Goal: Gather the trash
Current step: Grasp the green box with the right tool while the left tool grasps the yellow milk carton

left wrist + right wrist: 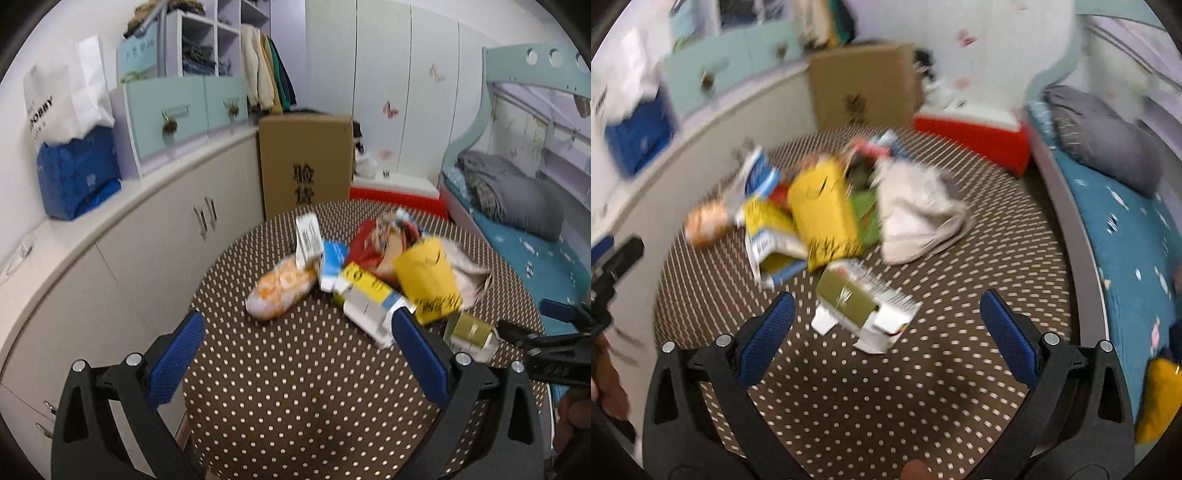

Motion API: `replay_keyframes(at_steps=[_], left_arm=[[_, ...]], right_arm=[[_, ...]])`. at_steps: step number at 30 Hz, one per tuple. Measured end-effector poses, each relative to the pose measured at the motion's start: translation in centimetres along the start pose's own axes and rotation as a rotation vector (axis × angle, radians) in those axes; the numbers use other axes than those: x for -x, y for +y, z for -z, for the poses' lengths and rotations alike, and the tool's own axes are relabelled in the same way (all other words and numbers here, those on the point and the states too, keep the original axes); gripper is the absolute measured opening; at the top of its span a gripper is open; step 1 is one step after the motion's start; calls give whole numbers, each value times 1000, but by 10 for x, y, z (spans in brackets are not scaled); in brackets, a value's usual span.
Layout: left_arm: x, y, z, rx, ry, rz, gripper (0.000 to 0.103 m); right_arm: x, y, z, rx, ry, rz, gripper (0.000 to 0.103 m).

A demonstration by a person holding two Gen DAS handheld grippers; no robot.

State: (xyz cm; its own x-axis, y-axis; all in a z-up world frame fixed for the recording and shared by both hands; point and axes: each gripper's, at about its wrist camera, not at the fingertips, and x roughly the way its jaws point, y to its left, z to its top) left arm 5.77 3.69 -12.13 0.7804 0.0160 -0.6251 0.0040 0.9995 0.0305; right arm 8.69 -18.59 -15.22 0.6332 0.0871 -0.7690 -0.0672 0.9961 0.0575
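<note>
A heap of trash lies on the round brown dotted table (295, 387): an orange-white snack packet (280, 288), a yellow bag (428, 280), a yellow-and-white carton (369, 295), a red wrapper (373, 240), crumpled grey paper (469, 273) and an olive-and-white small box (469, 332). My left gripper (295, 332) is open and empty above the table, short of the heap. My right gripper (886, 314) is open and empty, with the olive-and-white box (860, 302) lying between its fingertips. The right wrist view is blurred; it shows the yellow bag (823, 214) and grey paper (916, 210).
A tall cardboard box (306, 162) stands behind the table. White cabinets (110, 266) with a blue pack (77, 173) run along the left. A bed (517, 221) with a grey blanket is on the right, a red box (979, 136) at the back.
</note>
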Motion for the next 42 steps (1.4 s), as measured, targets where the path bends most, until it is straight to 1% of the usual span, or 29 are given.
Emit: replay_keyframes(at_steps=[2,4,5,6,7,9,12,17,22,23,24,25,26,29,36,39,42], left_arm=[[-8,-1,4,-7,19,4,99],[-14,-3,5,-8,34,8,99],[-17,-4,5,-8,41,10,99],[-22,-7,5,-4,53,19,99],[-26,-10,3,0,62,26,99],[-35,-17,0,4,81,41,99],[-53,-31,-7,4,105,55,99],[-91,-50,-17,34,153,71,99],[-129,-63,-17,63,239,86,98],[-134,-64,-17,70,253,91,89],[-142,-65,-15,83,278,117,69],[-146,-64,-14,99,294,144,68],[-146,-64,-13,111,293,152,66],[-138,-65,-10,85,276,180,52],[-107,-51,10,76,232,197,43],[-87,-47,14,59,188,201,41],[-72,-48,14,34,164,205,40]], right_arm=[[-20,8,2,55,36,-21,97],[-38,13,6,94,64,-24,89],[-45,14,5,105,72,-29,76],[-51,14,7,109,84,-37,65],[-57,12,9,105,95,-43,65],[-56,10,10,109,85,-49,58],[-47,5,12,99,72,-70,51],[-28,-9,23,41,53,-84,47],[-21,-20,27,5,41,-93,43],[-22,-24,26,-1,41,-96,43],[-20,-26,27,-8,41,-101,43],[-21,-29,26,-11,40,-101,43],[-20,-31,27,-18,38,-103,42],[-16,-39,26,-52,26,-117,41],[-2,-61,25,-135,-18,-156,40],[4,-71,25,-166,-35,-171,40],[9,-86,26,-203,-51,-180,40]])
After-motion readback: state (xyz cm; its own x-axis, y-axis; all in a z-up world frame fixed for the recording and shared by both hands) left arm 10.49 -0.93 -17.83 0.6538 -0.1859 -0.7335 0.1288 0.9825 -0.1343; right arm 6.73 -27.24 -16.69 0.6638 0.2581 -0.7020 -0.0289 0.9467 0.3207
